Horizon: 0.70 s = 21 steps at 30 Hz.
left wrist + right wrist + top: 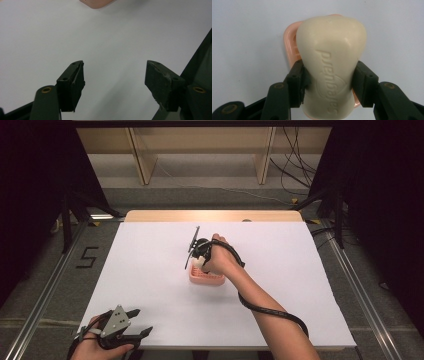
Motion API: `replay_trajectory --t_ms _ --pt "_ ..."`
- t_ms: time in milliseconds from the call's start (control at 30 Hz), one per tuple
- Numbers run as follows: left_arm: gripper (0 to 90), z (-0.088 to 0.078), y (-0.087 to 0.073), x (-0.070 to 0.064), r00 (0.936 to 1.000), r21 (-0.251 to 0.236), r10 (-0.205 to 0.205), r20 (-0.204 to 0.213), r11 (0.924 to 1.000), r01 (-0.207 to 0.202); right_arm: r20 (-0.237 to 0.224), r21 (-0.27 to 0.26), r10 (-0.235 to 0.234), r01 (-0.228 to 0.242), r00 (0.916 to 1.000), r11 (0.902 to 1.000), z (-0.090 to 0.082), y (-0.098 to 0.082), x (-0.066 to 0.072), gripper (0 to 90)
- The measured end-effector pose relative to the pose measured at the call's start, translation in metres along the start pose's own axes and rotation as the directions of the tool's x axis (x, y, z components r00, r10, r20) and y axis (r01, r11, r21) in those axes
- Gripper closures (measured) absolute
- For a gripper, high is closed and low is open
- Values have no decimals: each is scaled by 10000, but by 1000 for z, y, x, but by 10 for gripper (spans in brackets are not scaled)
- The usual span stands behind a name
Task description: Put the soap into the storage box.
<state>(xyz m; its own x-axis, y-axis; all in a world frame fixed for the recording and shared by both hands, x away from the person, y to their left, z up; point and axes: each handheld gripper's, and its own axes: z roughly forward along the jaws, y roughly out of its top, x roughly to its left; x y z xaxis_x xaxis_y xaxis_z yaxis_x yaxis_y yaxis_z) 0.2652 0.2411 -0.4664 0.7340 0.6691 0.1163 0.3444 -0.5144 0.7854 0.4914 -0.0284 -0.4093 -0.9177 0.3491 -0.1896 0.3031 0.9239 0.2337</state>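
While gripped — soap (332,72), over dish (291,42)

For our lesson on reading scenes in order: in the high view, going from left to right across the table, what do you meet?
left gripper → pink soap dish with the right gripper over it → bare white table

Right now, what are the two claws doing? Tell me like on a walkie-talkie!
Right claw shut on soap bar, over pink soap dish. Left claw open, idle at near table edge. Nothing in the way.
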Motion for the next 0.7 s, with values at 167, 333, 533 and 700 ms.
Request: replay_trajectory --t_ms 167,333,533,700 --pt "315 0 0 1 9999 118 111 -78 9999 -110 -44 34 150 -150 9999 9999 4 -2 1 506" --pt "315 -1 0 1 9999 109 142 -50 9998 -141 -69 11 48 -48 10000 10000 7 -3 -1 506" --pt "314 -1 0 1 9999 121 143 -68 9998 -143 -70 104 65 -65 10000 9999 8 -2 0 505" --pt "315 -1 0 1 9999 116 142 -67 9998 -141 -121 126 207 -206 9997 9997 8 -3 -1 505"
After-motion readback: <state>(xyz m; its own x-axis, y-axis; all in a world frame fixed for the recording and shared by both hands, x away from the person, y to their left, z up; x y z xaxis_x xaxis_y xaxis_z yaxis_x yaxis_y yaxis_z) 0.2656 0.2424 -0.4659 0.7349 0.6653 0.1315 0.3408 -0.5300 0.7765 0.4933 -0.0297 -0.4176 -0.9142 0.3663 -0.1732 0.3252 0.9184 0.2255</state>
